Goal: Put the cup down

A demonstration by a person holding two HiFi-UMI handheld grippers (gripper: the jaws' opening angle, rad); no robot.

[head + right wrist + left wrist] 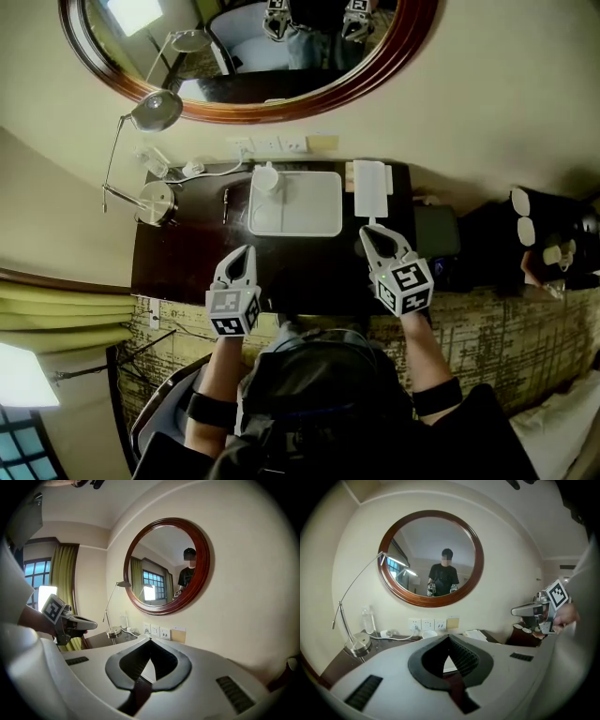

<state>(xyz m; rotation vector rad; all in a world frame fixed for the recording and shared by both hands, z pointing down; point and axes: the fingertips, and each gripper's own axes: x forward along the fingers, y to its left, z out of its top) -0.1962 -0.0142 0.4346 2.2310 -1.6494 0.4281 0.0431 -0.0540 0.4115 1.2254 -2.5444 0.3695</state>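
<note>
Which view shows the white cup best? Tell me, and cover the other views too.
The head view: the cup stands in full sight in the far left corner of the white tray. The left gripper view catches only its top, small and distant. The right gripper view barely shows it, if at all.

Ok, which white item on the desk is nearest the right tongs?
The narrow white rectangle right of the tray, just ahead of the right tongs; the tray and cup lie further left.
</note>
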